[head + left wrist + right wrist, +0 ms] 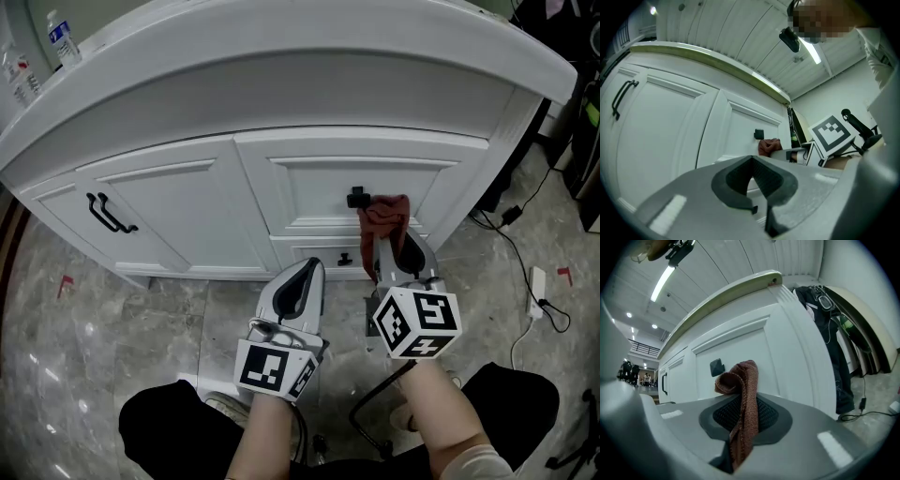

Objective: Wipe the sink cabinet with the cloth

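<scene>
Your right tongs [391,247]: clamped shut on the red cloth [384,217] | cloth: up at the sink cabinet [187,202] front, just beside the black knob [355,198], contact unclear | your left tongs [304,274]: closed, empty, near the cabinet's base.

— What's underfoot?
— Glossy grey marbled floor [56,375] with a small red mark [64,284] on it. A black cable [513,246] trails across to a white power strip [537,281].
— Any furniture?
— Just the white panelled cabinet [187,202], and dark clothes [834,348] hanging off to its right.
— And overhead?
— White slatted ceiling [740,28], one long strip light [661,282], and a few round spots [629,315] farther back.
</scene>
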Motion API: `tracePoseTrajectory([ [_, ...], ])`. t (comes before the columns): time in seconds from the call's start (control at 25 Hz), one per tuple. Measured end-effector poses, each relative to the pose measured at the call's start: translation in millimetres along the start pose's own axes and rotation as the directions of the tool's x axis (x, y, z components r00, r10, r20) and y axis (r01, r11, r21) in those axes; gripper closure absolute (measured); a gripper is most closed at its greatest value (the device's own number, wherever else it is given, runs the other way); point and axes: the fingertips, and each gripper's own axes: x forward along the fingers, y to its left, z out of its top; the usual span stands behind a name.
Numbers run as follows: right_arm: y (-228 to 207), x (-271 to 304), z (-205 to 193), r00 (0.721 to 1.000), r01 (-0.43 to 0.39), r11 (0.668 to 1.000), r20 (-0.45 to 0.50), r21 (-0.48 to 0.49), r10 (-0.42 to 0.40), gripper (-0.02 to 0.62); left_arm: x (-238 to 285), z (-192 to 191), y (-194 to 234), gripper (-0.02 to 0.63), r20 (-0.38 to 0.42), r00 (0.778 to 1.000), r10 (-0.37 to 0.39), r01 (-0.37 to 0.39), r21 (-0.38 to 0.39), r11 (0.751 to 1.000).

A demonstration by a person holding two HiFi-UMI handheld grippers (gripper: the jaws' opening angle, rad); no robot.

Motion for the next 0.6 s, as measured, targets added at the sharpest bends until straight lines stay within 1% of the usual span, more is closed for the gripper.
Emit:
tracePoseTrajectory([
  [0.24, -43.9, -15.8, 9.2, 0.997, 0.079, 0.997, 0.01, -0.006, -0.079, 0.512, 4.7, -8.6, -16.6, 0.606, -0.023, 0.999, -0.022, 0.022, 0.0, 1.0],
  [0.48, -62.4, -27.6, 7.0, 0.993, 0.119, 0.992, 0.004, -0.042, -0.119, 0.512, 5.9, -18.4, -29.3, 0.606, -0.057, 0.997, -0.044, 0.044, -0.009, 0.999],
  [0.6, -77.9, -33.8, 4.1, 0.986, 0.167, 0.985, 0.0, -0.035, -0.167, 0.514, 6.9, -24.4, -33.1, 0.606, -0.064, 0.997, -0.041, 0.041, -0.007, 0.999],
])
